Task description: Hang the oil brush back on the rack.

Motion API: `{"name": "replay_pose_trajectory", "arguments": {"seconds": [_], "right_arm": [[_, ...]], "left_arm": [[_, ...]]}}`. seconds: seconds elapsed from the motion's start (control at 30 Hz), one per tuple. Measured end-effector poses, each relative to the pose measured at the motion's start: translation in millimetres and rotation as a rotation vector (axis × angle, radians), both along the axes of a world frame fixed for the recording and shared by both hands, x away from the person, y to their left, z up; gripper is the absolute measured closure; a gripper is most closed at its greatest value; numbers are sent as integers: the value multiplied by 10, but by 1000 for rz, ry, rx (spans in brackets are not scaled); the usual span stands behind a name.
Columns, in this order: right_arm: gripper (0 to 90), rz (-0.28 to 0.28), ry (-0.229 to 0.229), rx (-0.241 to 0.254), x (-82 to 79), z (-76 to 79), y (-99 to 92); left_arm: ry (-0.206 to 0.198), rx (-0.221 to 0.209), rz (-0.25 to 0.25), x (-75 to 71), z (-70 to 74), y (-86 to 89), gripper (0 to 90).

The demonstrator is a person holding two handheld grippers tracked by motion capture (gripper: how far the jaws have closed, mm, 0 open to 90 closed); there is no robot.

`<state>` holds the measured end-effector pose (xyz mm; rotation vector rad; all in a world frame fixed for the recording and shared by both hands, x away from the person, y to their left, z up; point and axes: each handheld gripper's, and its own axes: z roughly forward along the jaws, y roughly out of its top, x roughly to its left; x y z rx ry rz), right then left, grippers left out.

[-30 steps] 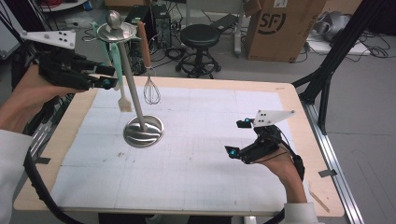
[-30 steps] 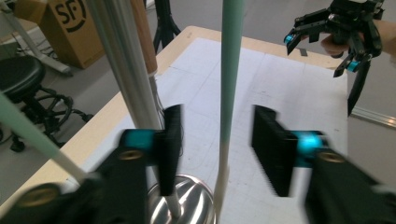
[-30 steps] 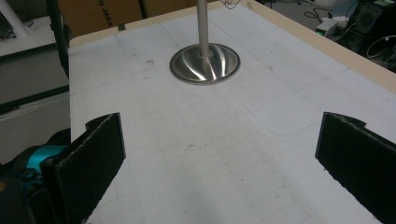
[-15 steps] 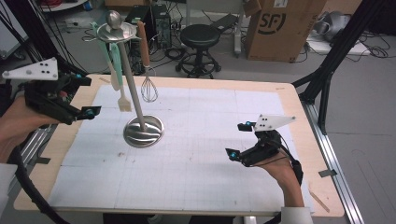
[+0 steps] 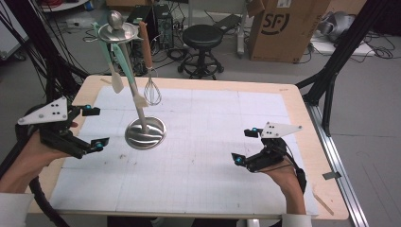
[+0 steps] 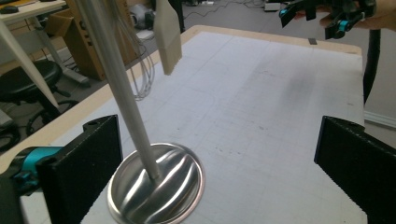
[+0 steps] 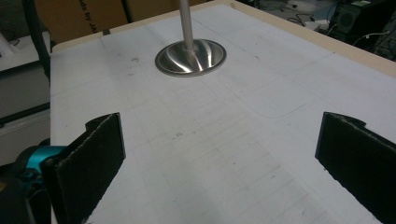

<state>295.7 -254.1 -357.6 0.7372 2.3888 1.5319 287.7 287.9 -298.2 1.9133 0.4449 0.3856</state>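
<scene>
Grippers rest over opposite sides of the table (image 5: 302, 109). Left gripper (image 5: 92, 126) hovers at the left edge, jaws wide apart and empty, having just opened. Utensil stand (image 5: 144, 133), hung with spatula (image 5: 135, 90) and whisk (image 5: 152, 90), sits left of centre. Right gripper (image 5: 243, 145) hovers near the right edge, jaws wide, empty.

In the left gripper view the metal stand (image 6: 122, 88) is cut off by the top edge, so its hanging ring is out of sight; the spatula (image 6: 168, 39) shows just its pale blade and the whisk (image 6: 142, 77) sits partly behind the pole, its handle cropped. In the right gripper view the stand loses all but its base (image 7: 190, 57) and a short stub of pole. In the high view both forearms run off the bottom edge
</scene>
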Motion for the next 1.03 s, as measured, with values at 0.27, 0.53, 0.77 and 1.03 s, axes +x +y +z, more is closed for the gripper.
{"name": "replay_pose_trajectory", "arguments": {"seconds": [0.27, 0.53, 0.77, 1.03], "right_arm": [[0, -24, -13, 20, -45, -99, -50], [0, -41, -15, 33, -94, -123, -116], [0, -61, -15, 35, -120, -187, -153], [0, -67, -28, 36, -135, -187, -175]], "left_arm": [[13, -26, 17, -112, -326, 17, 16], [28, -37, 15, -160, -672, 2, 16], [63, -17, 28, -120, -912, -22, 17], [50, -26, 24, -152, -881, -23, 16]]}}
